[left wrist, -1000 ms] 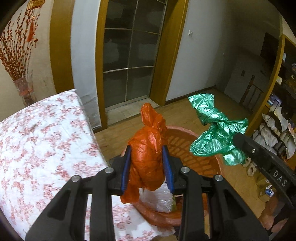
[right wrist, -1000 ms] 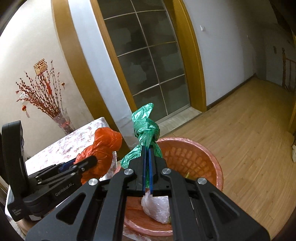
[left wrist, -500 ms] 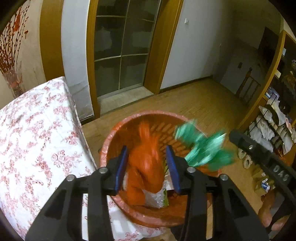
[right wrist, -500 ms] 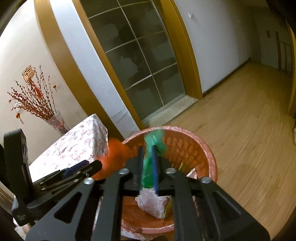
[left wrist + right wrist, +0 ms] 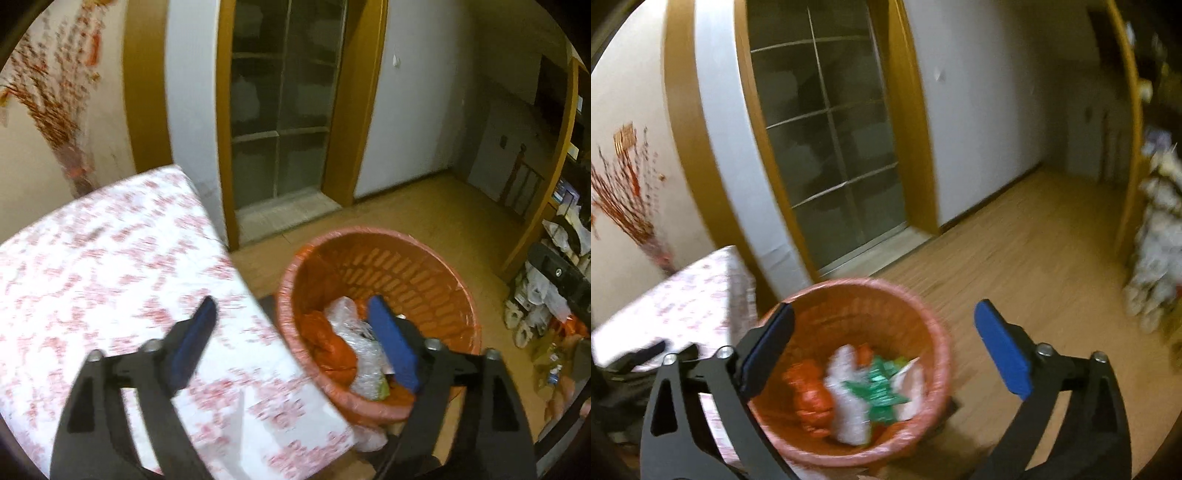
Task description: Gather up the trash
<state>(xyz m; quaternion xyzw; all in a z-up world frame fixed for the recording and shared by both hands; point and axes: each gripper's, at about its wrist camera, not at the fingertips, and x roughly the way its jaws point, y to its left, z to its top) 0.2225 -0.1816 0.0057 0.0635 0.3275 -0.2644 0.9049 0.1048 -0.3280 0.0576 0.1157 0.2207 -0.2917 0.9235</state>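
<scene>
- Far left: floral tablecloth draped over the table, nothing trash-like visible on the part in frame – blurry though, so hard to swear by it.
- Left gripper hanging over the table edge and the near rim of the bin, blue pads spread wide apart, nothing between them.
- Just right of the table: orange laundry-style basket lined with a red plastic liner, sitting on the wood floor right up against the cloth.
- Inside, seen from the left wrist: orange plastic bag slumped against the near-left wall, crinkly clear bag beside it.
- Same basket from the right wrist: orange plastic bag on the left, clear bag in the middle, green plastic bag crumpled to the right of it, something pale tucked against the far-right wall – can't tell what.
- All soft, scrunched-up film, knotted or balled; looks light and limp, settled low in the basket and well below the rim.
- Right gripper hovering above the basket, pads wide apart too, empty.
- Progress guess: bags in view all binned, both tools free – so either done or about to hunt for more.
- Far right: cluttered shelf area with bags and odds and ends; too blurred to say whether any of it counts as trash left to grab.
</scene>
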